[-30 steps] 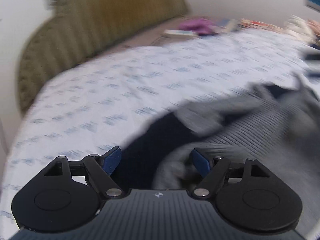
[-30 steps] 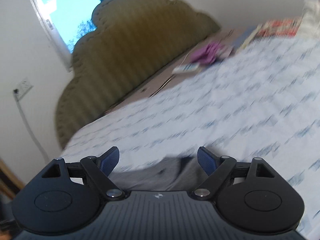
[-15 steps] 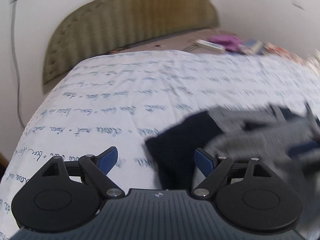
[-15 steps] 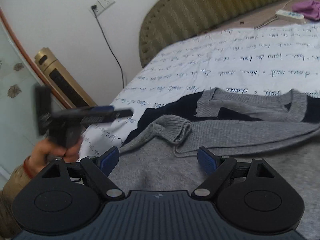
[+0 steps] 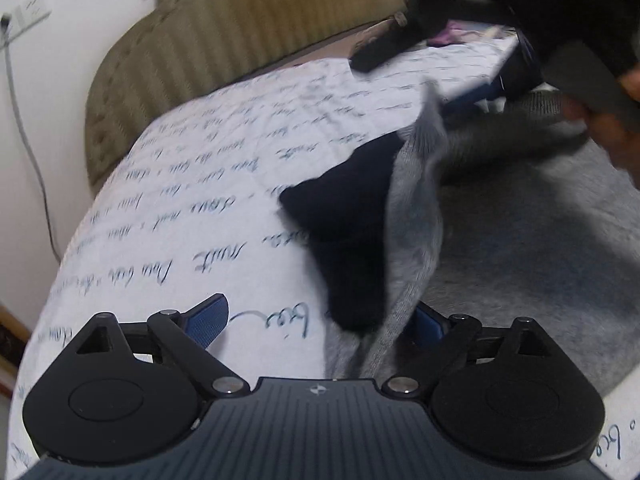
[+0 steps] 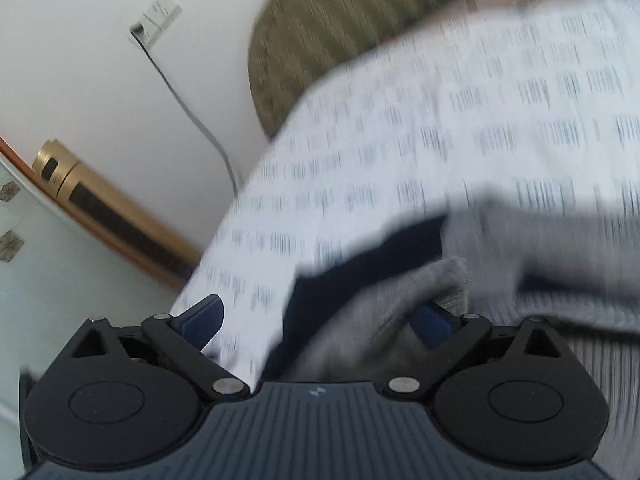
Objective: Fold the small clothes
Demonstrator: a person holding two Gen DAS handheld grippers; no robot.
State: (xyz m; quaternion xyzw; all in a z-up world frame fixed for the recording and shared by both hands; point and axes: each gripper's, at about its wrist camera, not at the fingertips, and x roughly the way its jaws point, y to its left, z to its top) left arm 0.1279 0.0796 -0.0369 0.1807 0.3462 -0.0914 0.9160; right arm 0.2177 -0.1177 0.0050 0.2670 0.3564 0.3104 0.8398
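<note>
Both hand-held grippers are opening wide. The left hand-held gripper [image 5: 322, 322] and right hand-held gripper [image 6: 316, 320] are straddling the sweater [image 5: 416, 216], unclamped, over the bed [image 5: 192, 208].

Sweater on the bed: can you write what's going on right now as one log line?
stage: reaching in | left gripper: opening, sweater edge between jaws, ungripped | right gripper: opening, over sweater | bed sheet: sweater unfolded

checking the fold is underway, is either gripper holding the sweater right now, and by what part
Neither pinches it. The left gripper and right gripper are both opening wide; the grey sweater edge lies loose between each pair of fingers.
</note>
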